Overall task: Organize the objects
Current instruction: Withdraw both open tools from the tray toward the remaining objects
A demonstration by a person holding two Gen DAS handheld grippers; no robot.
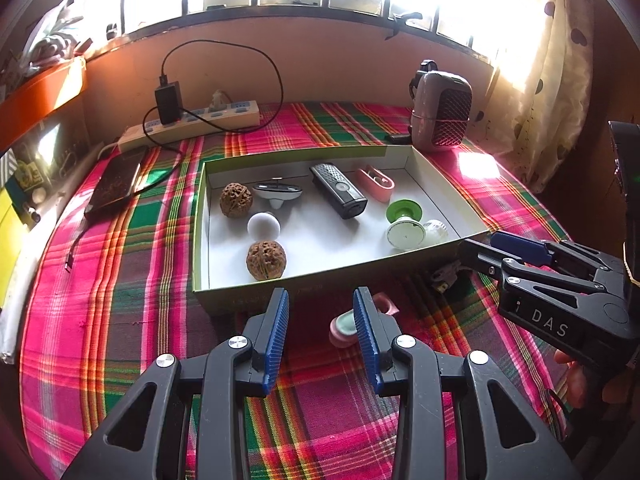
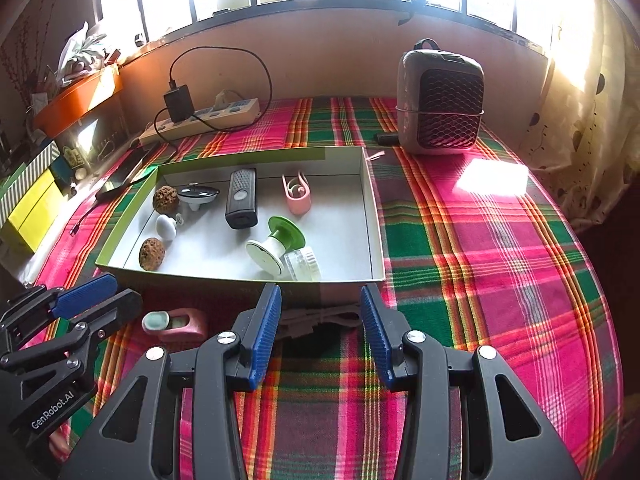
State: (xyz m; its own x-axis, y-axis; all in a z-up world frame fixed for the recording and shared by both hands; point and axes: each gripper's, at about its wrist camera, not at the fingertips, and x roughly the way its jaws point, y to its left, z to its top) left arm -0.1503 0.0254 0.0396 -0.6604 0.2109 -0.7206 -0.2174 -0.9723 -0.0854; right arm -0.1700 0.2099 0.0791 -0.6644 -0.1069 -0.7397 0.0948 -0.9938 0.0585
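While both grippers hover short of the box, nothing is gripped.
Pink case (image 1: 345, 328): on the plaid cloth (image 2: 480, 260), just outside the box's near wall, at 6 o'clock.
Box (image 1: 340, 270): holds two walnuts, a black remote (image 1: 338, 191), a green-topped spool (image 2: 280, 246).
Left gripper (image 1: 321, 316): jaws apart, empty, case beside its right pad.
Right gripper (image 2: 321, 312): jaws apart, empty.
Heater (image 2: 440, 102): 1 o'clock.

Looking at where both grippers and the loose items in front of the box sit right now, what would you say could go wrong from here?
1. The pink clip lies close beside the left gripper, partly hidden behind one of its fingers; a nudge could slide it off line.
2. The pale cable lies bunched against the box wall; the right gripper might snag only a loop.
3. Both grippers work close together and could bump.
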